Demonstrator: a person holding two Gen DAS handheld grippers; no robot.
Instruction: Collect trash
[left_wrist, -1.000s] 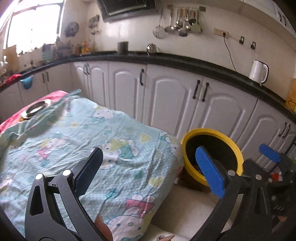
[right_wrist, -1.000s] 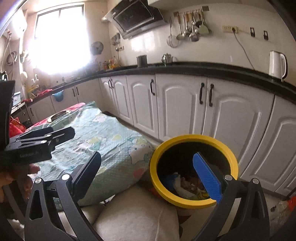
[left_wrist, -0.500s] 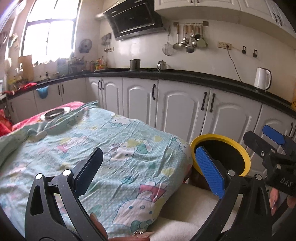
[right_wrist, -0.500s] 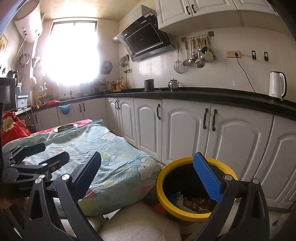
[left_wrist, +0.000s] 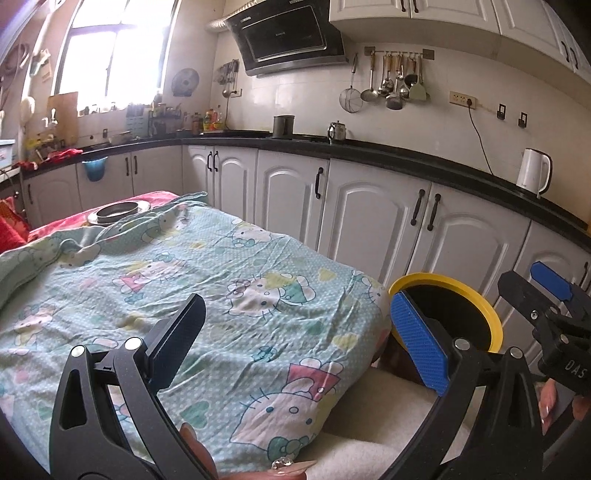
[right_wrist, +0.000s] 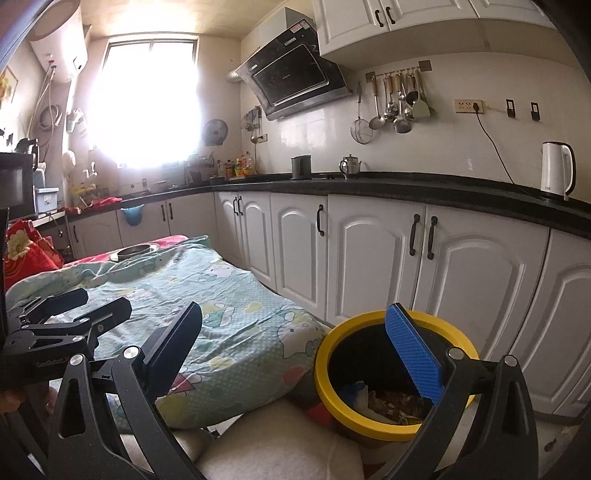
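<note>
A yellow-rimmed black trash bin (right_wrist: 332, 339) stands on the floor by the white cabinets, with paper and food scraps (right_wrist: 384, 400) inside; it also shows in the left wrist view (left_wrist: 461, 284). My left gripper (left_wrist: 295, 336) is open and empty above the patterned cloth. My right gripper (right_wrist: 295, 343) is open and empty, held left of and above the bin. The right gripper also shows at the right edge of the left wrist view (left_wrist: 546, 295), and the left gripper shows at the left of the right wrist view (right_wrist: 74, 314).
A table under a light green cartoon-print cloth (left_wrist: 184, 280) fills the left, with a metal dish (left_wrist: 118, 212) at its far end. White cabinets (right_wrist: 369, 258) under a black counter run behind. A white kettle (right_wrist: 557, 166) stands on the counter. A pale cushion (right_wrist: 277, 443) lies below.
Both grippers have tilted upward and drawn back from the bin, so more wall and upper cabinets show. Both stay open and empty.
</note>
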